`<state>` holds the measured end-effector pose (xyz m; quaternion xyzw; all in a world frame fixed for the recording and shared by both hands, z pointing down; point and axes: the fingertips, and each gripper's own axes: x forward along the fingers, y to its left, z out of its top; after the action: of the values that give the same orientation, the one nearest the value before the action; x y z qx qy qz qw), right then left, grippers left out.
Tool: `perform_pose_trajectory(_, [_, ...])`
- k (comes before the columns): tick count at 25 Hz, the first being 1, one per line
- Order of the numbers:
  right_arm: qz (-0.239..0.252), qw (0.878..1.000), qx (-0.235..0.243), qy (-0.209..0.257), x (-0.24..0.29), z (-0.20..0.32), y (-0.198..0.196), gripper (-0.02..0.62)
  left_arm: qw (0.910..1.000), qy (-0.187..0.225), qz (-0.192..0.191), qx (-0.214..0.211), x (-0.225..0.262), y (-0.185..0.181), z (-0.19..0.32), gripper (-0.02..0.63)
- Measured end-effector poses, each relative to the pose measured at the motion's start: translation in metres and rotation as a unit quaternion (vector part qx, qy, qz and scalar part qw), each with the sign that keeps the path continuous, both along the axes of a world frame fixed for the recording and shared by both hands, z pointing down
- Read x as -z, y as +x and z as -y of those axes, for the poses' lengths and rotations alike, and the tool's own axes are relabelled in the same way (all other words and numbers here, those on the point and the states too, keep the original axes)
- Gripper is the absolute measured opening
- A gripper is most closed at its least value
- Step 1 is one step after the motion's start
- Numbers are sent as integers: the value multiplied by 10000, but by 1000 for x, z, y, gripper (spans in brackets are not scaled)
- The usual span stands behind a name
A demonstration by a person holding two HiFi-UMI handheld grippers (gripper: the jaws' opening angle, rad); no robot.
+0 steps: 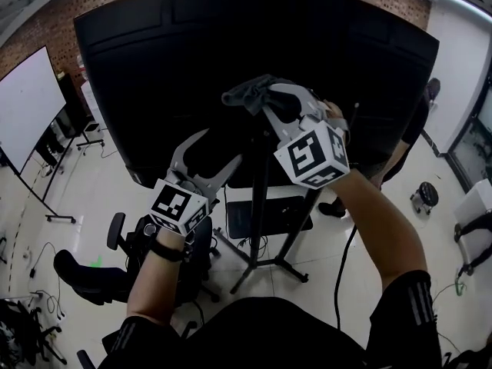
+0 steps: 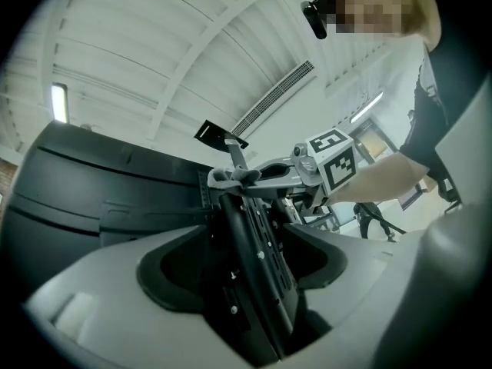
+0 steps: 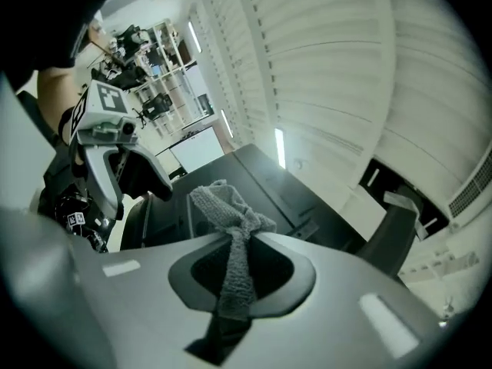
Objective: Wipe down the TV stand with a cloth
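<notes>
Brick wall behind the TV stand.
Bunched grey terry cloth clamped in right gripper atop stand; left gripper jaws apart.

A lab-like office space: a brick wall behind a rolling whiteboard, a black office chair, cables loose on the pale floor, a big black screen on a floor stand, shelves packed with gear, and a ribbed white ceiling with a long vent

Cloth in right gripper atop stand column, behind TV; left gripper lower left, straddling stand column; chair below it.
</notes>
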<state>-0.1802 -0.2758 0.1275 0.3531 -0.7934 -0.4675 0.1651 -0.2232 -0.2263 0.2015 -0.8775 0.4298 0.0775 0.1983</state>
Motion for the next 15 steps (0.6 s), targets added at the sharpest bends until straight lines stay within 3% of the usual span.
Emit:
perform_pose_trajectory(8, [897, 9927, 353, -722, 10, 28, 31, 35, 10000, 46, -1, 59, 9, 19, 8, 330])
perform_pose_trajectory(15, [718, 9914, 524, -964, -30, 31, 34, 38, 9996, -230, 12, 170, -13, 27, 17, 330])
